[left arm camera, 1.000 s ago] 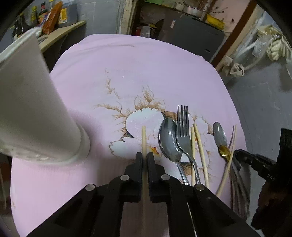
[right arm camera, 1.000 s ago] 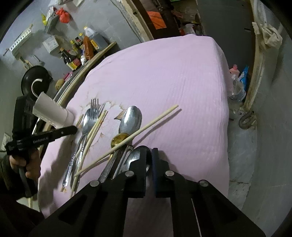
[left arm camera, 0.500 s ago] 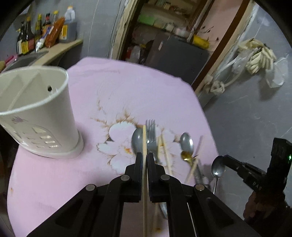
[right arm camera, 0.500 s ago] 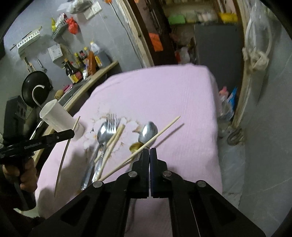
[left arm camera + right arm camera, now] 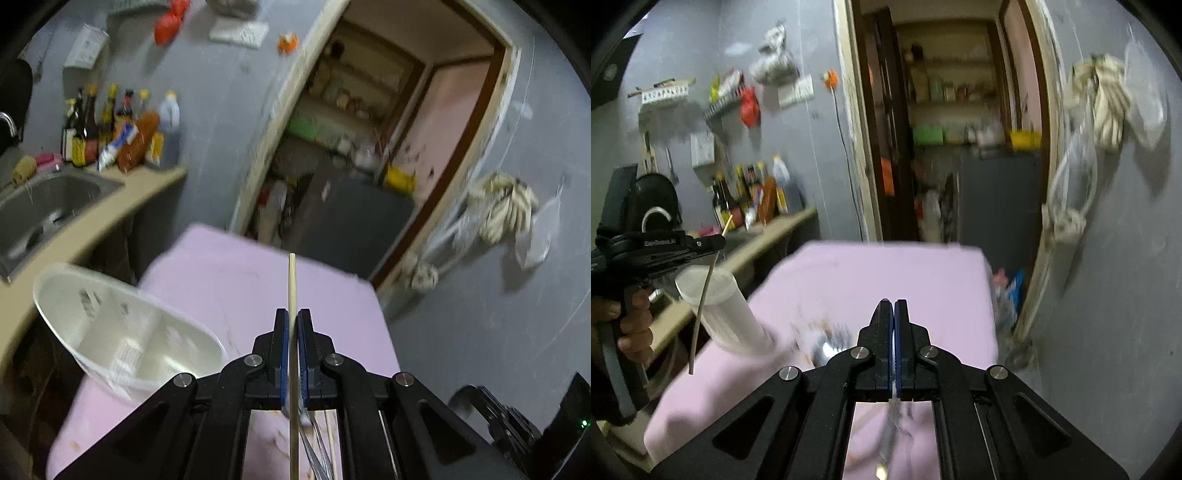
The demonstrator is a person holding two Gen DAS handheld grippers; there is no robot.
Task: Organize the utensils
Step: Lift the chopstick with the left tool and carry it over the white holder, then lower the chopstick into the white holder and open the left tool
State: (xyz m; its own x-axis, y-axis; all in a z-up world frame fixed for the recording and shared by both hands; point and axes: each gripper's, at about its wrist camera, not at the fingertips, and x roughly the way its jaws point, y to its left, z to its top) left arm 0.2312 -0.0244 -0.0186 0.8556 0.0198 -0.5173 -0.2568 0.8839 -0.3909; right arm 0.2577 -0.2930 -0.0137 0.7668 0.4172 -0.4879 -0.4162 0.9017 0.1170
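On my left wrist view, the left hand-held gripper [image 5: 292, 325] is clamped tight on a chopstick [image 5: 292, 280], which runs straight up between the blue pads and pokes out past the fingertips, with its other end running down past the bottom edge. Below and to the left stands the white utensil holder [image 5: 122, 336], its open mouth facing me and its inner dividers showing; it sits on the pink cloth [image 5: 240, 273] that covers the counter. The chopstick is above the cloth and clear of the holder. Through the gap under the gripper I see blurred pieces of cutlery [image 5: 317, 454] lying on the cloth.

On my right wrist view, the right hand-held gripper [image 5: 894, 314] has its jaws pressed together, and a thin metal handle [image 5: 892, 424] runs down from between the pads; it is blurred, so I can't tell which utensil it is. A shiny spoon bowl [image 5: 827, 350] lies on the cloth just left of the fingers. At the far left a hand [image 5: 631, 317] holds the other gripper, the chopstick hanging at a slant in front of the holder. Beyond are a sink [image 5: 48, 199] and a row of bottles [image 5: 110, 129].
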